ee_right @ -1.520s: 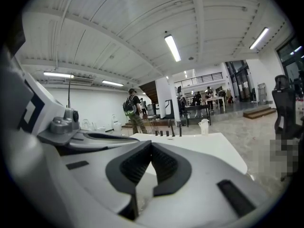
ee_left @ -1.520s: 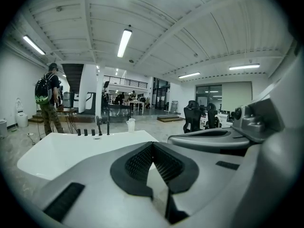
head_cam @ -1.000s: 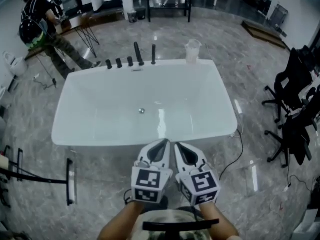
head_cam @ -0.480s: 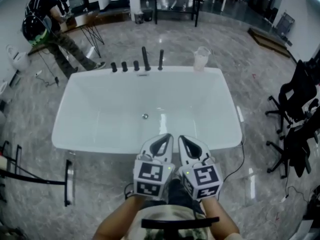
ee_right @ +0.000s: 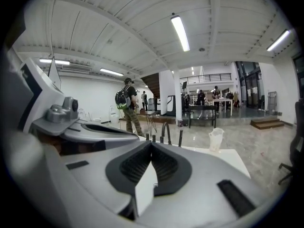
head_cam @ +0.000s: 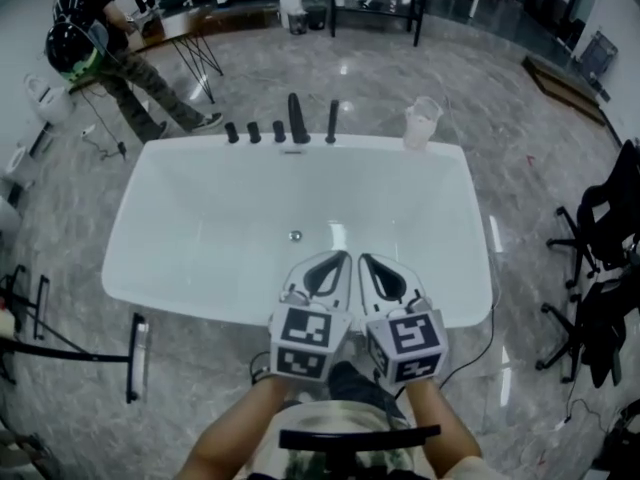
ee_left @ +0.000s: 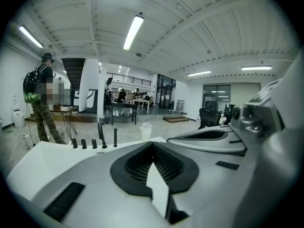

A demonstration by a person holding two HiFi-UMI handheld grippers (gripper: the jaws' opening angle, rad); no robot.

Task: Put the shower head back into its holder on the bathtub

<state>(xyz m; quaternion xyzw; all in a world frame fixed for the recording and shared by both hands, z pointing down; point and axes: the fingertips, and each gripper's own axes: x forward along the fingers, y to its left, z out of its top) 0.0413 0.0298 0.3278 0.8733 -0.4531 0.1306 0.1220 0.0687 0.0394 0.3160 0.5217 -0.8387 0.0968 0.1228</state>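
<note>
With white left gripper (head_cam: 336, 260) and right gripper (head_cam: 368, 263) pressed together, empty, side by side over near rim of glossy white bathtub (head_cam: 190, 208), reach straight across basin for slim black rod-shaped shower head (head_cam: 332, 121), upright on far rim, nearer neither gripper.

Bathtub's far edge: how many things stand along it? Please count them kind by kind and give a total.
Short black knobs: 3
Tall black spout: 1
Slim black upright stick: 1
Clear plastic cup: 1
Total: 6
</note>
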